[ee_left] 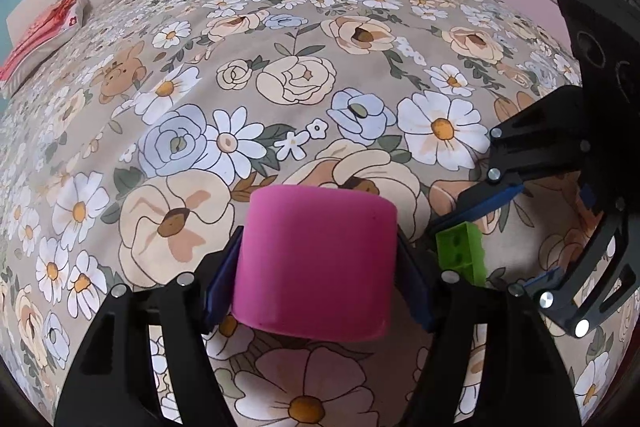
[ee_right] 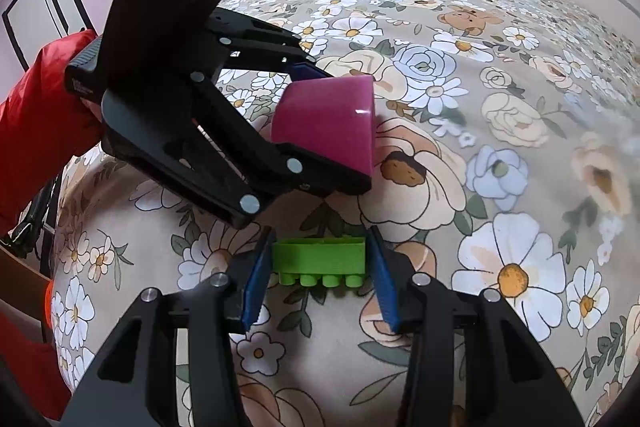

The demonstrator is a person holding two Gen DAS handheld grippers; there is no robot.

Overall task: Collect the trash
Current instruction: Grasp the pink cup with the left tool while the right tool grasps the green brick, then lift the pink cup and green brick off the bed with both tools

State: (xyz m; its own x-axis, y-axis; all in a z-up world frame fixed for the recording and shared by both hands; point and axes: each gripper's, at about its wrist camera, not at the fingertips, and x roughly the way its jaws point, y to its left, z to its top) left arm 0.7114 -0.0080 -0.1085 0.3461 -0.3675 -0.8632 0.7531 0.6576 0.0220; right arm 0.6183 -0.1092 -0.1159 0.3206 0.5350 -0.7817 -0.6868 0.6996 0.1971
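cup (ee_left: 316, 263): magenta | brick (ee_right: 320, 254): green | bedspread (ee_left: 280, 27): floral, probably beige

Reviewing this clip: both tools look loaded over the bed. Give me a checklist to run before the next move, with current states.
1. Left tool closed on pink cup: ok, pads press both sides.
2. Right tool closed on green block: ok, pads touch both ends.
3. Cup clear of the bedspread: cannot tell.
4. Block clear of the bedspread: cannot tell.
5. Tools apart from each other: ok, close but not touching.
6. Trash container in view: not ok, none visible.
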